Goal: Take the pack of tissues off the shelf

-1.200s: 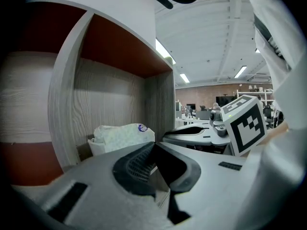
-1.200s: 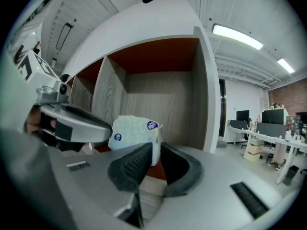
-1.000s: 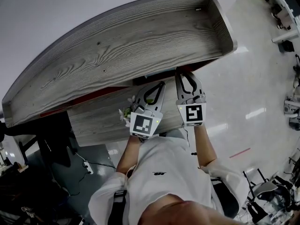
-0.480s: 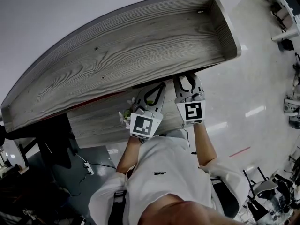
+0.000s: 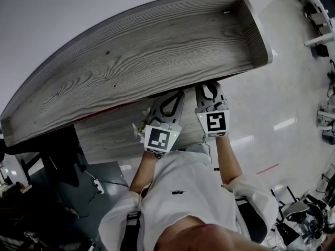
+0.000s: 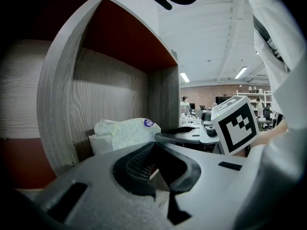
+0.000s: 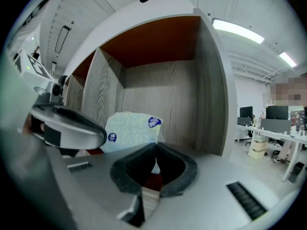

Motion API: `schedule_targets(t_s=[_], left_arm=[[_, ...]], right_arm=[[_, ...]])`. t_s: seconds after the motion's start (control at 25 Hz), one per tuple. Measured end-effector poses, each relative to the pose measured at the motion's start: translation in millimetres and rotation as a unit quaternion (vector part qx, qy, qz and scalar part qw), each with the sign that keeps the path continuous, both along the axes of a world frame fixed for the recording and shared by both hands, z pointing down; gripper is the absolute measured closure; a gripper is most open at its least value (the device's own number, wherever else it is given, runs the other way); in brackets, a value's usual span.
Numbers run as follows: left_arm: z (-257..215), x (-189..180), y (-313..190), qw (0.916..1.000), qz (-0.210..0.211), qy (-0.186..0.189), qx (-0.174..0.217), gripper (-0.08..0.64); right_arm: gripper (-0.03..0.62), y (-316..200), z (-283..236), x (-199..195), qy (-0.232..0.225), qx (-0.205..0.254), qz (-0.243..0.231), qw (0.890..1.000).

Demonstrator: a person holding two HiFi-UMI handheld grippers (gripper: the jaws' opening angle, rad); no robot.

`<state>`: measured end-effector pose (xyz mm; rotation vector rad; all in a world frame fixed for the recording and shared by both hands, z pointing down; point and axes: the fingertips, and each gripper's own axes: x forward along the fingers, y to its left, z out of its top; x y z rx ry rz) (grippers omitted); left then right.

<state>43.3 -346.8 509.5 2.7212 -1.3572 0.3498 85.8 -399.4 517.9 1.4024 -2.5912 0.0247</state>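
Both the left tongs (image 6: 156, 143) and the right tongs (image 7: 156, 143) are closed together and empty, short of the pack of tissues (image 7: 132, 127) against the back wall of the shelf (image 7: 163, 87); it is probably light, soft and slippery, best pinched across its sides.

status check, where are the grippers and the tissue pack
Left gripper shut, empty. Right gripper shut, empty. Pack of tissues lying in the shelf compartment, just ahead of both, not gripped. Nothing seen in the way.
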Motion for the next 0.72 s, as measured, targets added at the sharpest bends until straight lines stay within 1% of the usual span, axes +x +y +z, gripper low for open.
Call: schedule_targets(t_s=[0.36,0.48,0.72], left_arm=[[-8.8,-1.8,9.2,0.9999,-0.006,0.004,0.011,0.532],[-16.3,-1.8,15.6,0.9998,-0.012,0.015,0.011,0.532],[-21.2,-3.5,37.0,0.9998,-0.001,0.009,0.018,0.532]], right_arm=[[0.563,15.8,-9.2,2.8,-0.004,0.005,0.003,1.000],[0.563,24.7,-12.6,3.9,-0.007,0.008,0.007,1.000],[0.565,48.1,-15.4,7.8,-0.007,0.006,0.020,1.000]])
